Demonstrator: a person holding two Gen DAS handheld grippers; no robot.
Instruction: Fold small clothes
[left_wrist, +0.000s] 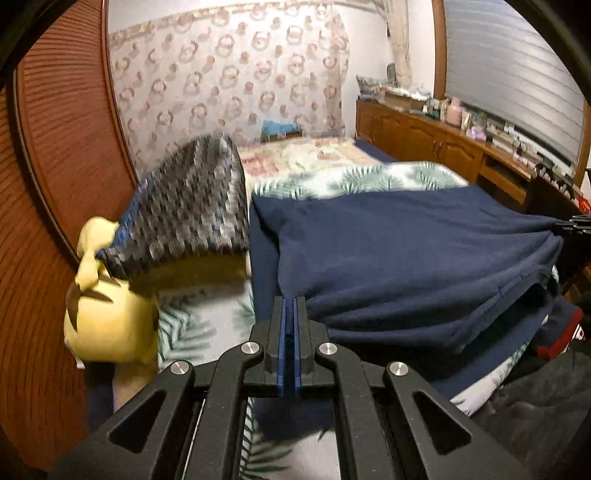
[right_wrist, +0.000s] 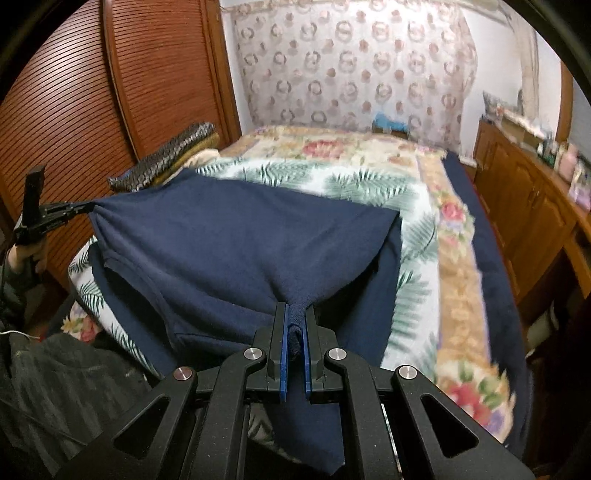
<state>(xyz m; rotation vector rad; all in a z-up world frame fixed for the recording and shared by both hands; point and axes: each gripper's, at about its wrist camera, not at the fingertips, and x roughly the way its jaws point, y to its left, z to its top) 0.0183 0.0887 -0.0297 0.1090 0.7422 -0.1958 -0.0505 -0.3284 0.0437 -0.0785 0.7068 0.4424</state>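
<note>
A navy blue garment (left_wrist: 406, 251) lies half lifted over the bed; it also shows in the right wrist view (right_wrist: 240, 240). My left gripper (left_wrist: 290, 302) is shut on one corner of it, the jaws nearly touching. It shows from outside at the left of the right wrist view (right_wrist: 79, 208), pulling that corner taut. My right gripper (right_wrist: 295, 314) is shut on a bunched corner of the garment, cloth pinched between the blue pads (right_wrist: 283, 354). Its tip shows at the right edge of the left wrist view (left_wrist: 576, 223).
The bed carries a leaf-print sheet (right_wrist: 369, 184) and a floral blanket (right_wrist: 458, 266). A grey patterned cloth (left_wrist: 199, 206) lies on a yellow plush toy (left_wrist: 107, 317) at the left. A wooden louvred wardrobe (right_wrist: 147, 74) stands left, a cluttered wooden sideboard (left_wrist: 461, 144) right.
</note>
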